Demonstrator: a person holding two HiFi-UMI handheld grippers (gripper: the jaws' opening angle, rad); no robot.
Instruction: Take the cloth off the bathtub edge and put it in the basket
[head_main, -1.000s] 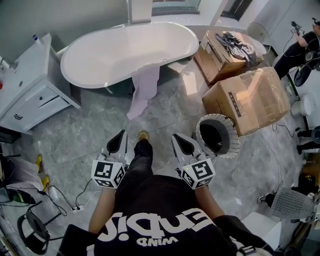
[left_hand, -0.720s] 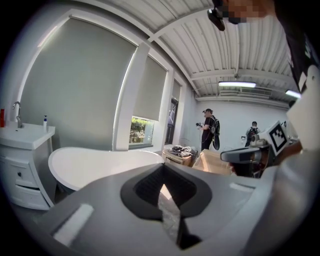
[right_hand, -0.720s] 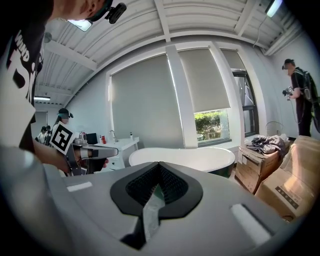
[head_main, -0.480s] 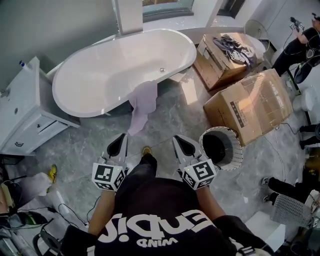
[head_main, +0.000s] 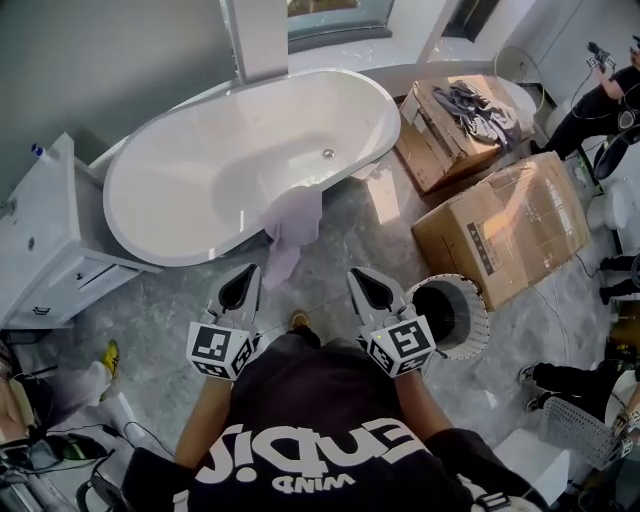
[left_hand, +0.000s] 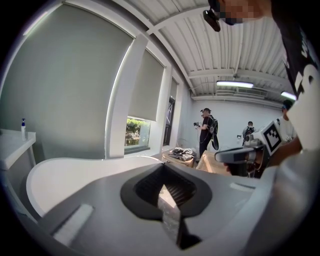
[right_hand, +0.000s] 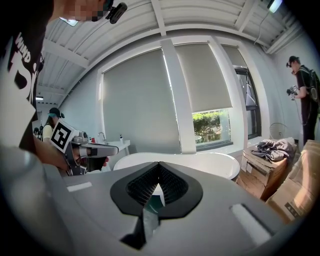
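A pale lilac cloth (head_main: 293, 225) hangs over the near rim of the white bathtub (head_main: 190, 170), its tail reaching down toward the floor. The white basket (head_main: 476, 318) with a dark inside stands on the floor to the right, beside my right gripper. My left gripper (head_main: 240, 285) and right gripper (head_main: 368, 285) are held side by side, pointing at the tub, a short way back from the cloth. Both are shut and hold nothing. In the left gripper view the left gripper (left_hand: 161, 174) faces the bathtub (left_hand: 75, 175). The right gripper (right_hand: 159, 174) also faces the bathtub (right_hand: 200, 162); the cloth is hidden there.
Two cardboard boxes (head_main: 505, 225) (head_main: 440, 135) stand right of the tub, the far one with dark clothes on top. A white cabinet (head_main: 45, 240) sits at the left. Other people stand at the far right (head_main: 610, 90). A white mesh fan (head_main: 580, 410) lies at lower right.
The tub, cloth and basket have come closer to both grippers as the person stepped forward. Both grippers stayed shut and side by side.
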